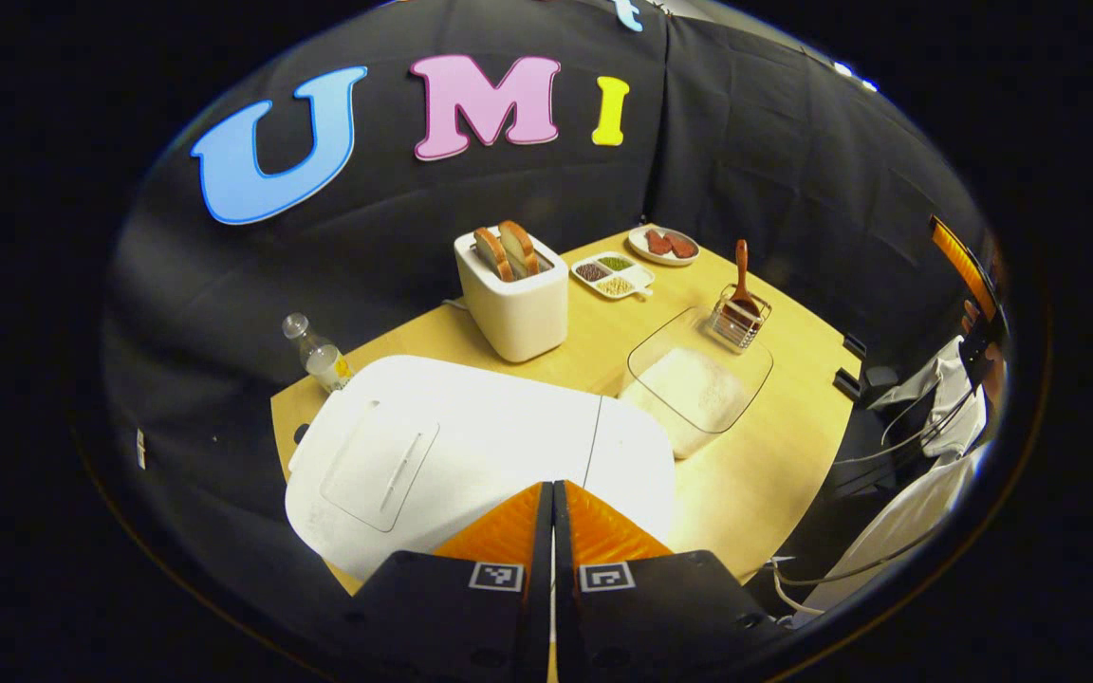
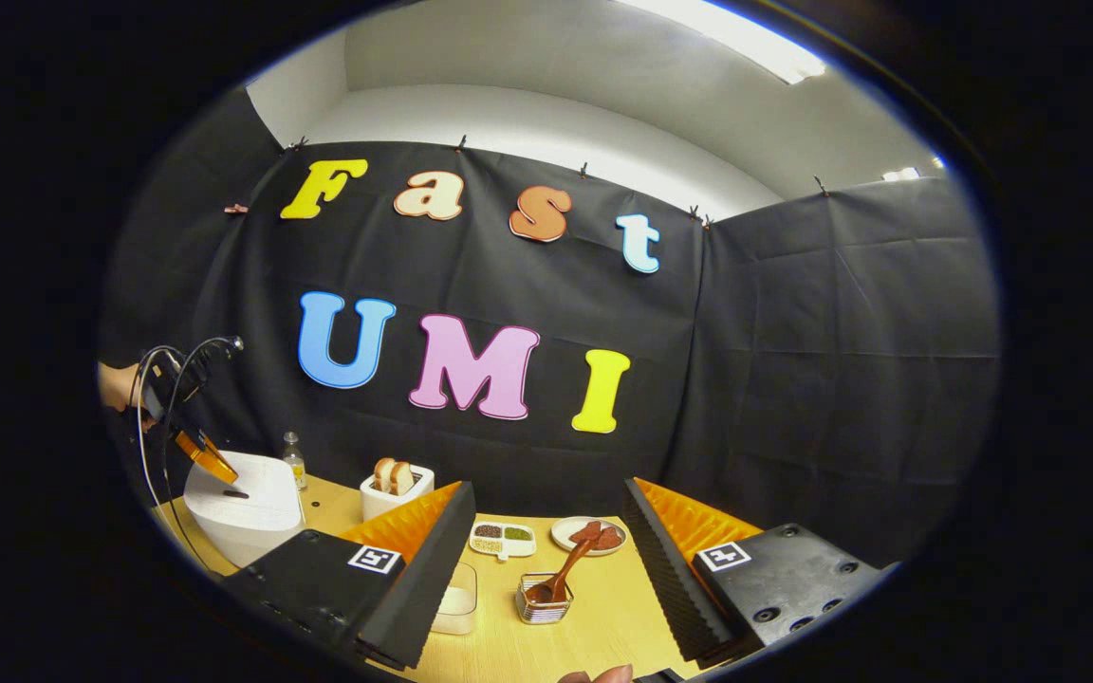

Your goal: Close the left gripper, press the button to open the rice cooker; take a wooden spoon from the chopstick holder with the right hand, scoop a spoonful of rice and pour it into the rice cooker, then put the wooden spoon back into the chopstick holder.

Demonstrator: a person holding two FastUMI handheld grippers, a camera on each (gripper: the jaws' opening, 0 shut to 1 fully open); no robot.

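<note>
Left claw [image 1: 552,493] pressed together, empty, poised over the white rice cooker [image 1: 433,455], lid down. In the right gripper view, same claw [image 2: 214,465] angled down at the cooker [image 2: 243,507]. Right claw [image 2: 546,531] spread wide, empty, well back from the wire chopstick holder [image 2: 544,599] with wooden spoon [image 2: 561,574] leaning inside. Clear rice container [image 1: 698,379] just beside holder [image 1: 739,321] on the counter [image 1: 755,474]. Toaster [image 1: 511,294] behind.

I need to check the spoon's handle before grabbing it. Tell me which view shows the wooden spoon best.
The right gripper view: the wooden spoon stands in the chopstick holder straight ahead, between the open fingers, its whole length visible. In the left gripper view the spoon is farther off to the side, handle up.
</note>
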